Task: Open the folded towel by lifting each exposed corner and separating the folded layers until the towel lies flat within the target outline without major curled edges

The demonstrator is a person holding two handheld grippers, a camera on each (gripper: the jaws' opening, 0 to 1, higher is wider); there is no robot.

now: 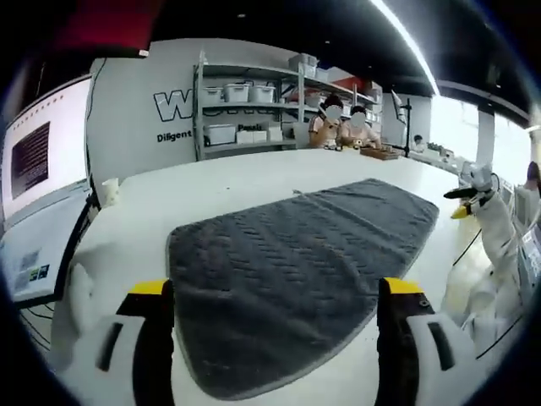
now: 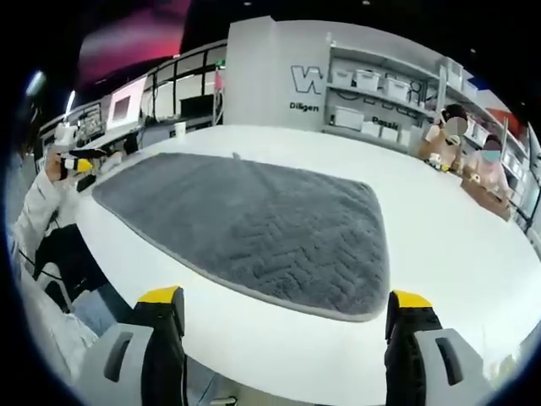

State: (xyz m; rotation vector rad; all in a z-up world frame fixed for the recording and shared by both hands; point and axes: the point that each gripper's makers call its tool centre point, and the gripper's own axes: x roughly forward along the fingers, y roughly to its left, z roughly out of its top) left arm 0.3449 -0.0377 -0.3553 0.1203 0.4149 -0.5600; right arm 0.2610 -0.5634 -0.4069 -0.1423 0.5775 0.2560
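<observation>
Grey towel (image 1: 296, 279) spread flat on the white table (image 1: 220, 182), I see my left gripper (image 1: 275, 296) jaws wide, towel's near edge seemingly between them, right gripper (image 2: 283, 304) wide, towel just ahead, untouched.

Towel (image 1: 296, 279): grey cloth, thick matt pile with a raised zigzag weave, paler stitched hem along its edge. Tabletop (image 2: 456, 254): smooth white, faint sheen. Both grippers' jaws look like matt black plastic with yellow tips.

Towel (image 1: 296, 279) flat on table (image 1: 220, 182); shelves (image 1: 254, 101) behind.
</observation>
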